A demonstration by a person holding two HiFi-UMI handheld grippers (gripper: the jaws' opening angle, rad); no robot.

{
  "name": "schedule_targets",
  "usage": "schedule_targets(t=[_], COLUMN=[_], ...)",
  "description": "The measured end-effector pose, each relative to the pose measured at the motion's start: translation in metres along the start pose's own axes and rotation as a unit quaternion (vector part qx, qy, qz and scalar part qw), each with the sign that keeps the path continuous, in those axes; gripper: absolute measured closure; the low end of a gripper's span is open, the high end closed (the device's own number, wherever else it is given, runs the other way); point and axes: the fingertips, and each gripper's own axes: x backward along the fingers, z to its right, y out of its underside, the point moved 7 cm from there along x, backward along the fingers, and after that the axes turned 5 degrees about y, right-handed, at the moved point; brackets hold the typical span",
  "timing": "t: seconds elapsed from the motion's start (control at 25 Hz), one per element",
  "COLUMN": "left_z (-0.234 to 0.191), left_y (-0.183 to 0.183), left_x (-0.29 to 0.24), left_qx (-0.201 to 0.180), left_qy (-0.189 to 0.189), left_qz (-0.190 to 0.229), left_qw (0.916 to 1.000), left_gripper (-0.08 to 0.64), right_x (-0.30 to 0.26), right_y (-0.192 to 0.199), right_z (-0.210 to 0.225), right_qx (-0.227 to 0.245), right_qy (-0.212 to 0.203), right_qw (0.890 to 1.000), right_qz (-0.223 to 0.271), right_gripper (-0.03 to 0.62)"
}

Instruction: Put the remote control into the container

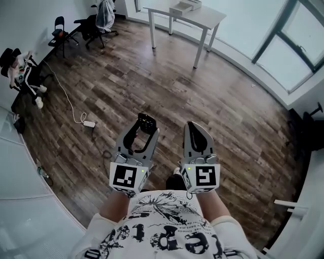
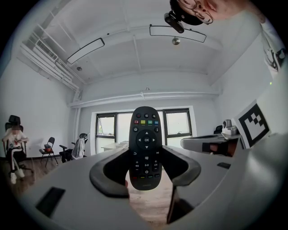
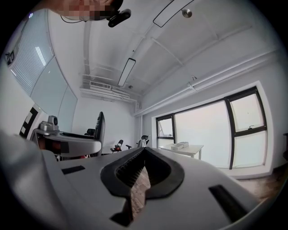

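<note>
A black remote control (image 1: 147,122) (image 2: 145,146) stands upright between the jaws of my left gripper (image 1: 143,135) (image 2: 145,170), which is shut on its lower half, buttons facing the camera. My right gripper (image 1: 192,126) (image 3: 144,152) is beside it, jaws pressed together with nothing between them. Both are held in front of the person's body, above the wooden floor. In the right gripper view the remote (image 3: 100,128) shows edge-on at the left. A white box-like container (image 1: 183,7) (image 3: 180,145) rests on a white table (image 1: 202,20) across the room.
Black office chairs (image 1: 96,23) stand at the far left, and a person sits on one (image 1: 23,71) by the left wall. A white cable with an adapter (image 1: 89,124) lies on the floor. Large windows (image 1: 293,40) line the far right wall.
</note>
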Motion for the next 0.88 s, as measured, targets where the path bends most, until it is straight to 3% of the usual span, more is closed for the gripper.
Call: schedule_targets(t=[0.28, 0.48, 0.88], left_z=[0.042, 0.058, 0.035], left_y=[-0.014, -0.009, 0.009], left_x=[-0.084, -0.128, -0.206], left_qx=[0.008, 0.01, 0.03], left_qy=[-0.003, 0.013, 0.027], left_qz=[0.013, 0.005, 0.005], left_qw=[0.9999, 0.9998, 0.9992], left_gripper=[0.327, 0.327, 0.327], right_x=[-0.026, -0.042, -0.091], right_y=[-0.007, 0.008, 0.025], right_z=[0.09, 0.145, 0.18], right_qx=[-0.007, -0.012, -0.003], right_qy=[-0.013, 0.02, 0.036], right_qw=[1.0, 1.0, 0.999], right_qz=[0.007, -0.003, -0.015], right_gripper=[0.588, 0.588, 0.588])
